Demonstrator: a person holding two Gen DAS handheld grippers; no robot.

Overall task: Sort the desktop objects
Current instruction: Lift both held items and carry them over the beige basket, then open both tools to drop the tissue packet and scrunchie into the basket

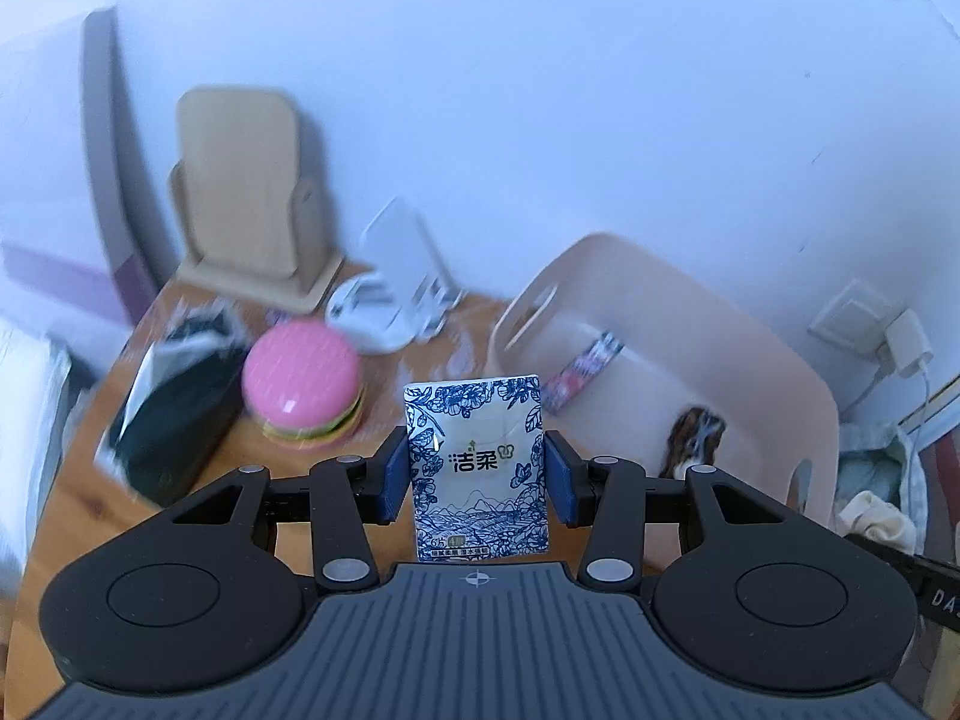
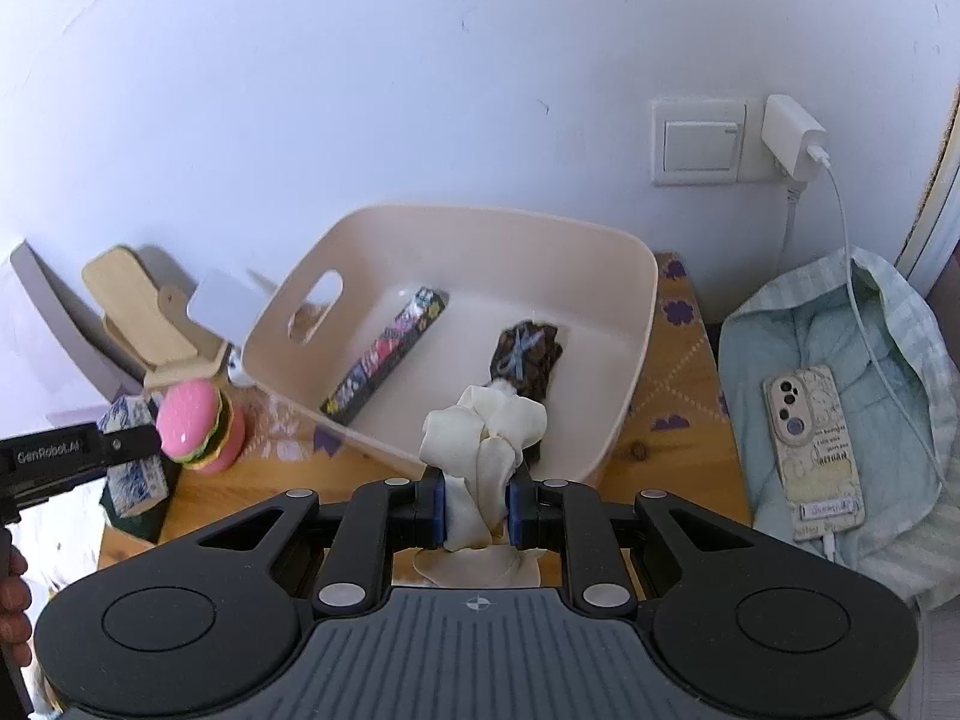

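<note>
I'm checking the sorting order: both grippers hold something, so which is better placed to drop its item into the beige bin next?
Probably right. The right gripper, holding a cream cloth, sits at the beige bin's near rim. The left gripper, holding the tissue pack, looks farther back.

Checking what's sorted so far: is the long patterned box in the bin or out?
In. The patterned box lies on the floor of the beige bin, beside a dark bundle.

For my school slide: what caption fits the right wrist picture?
Right gripper holding a cream cloth near the beige bin.
</note>
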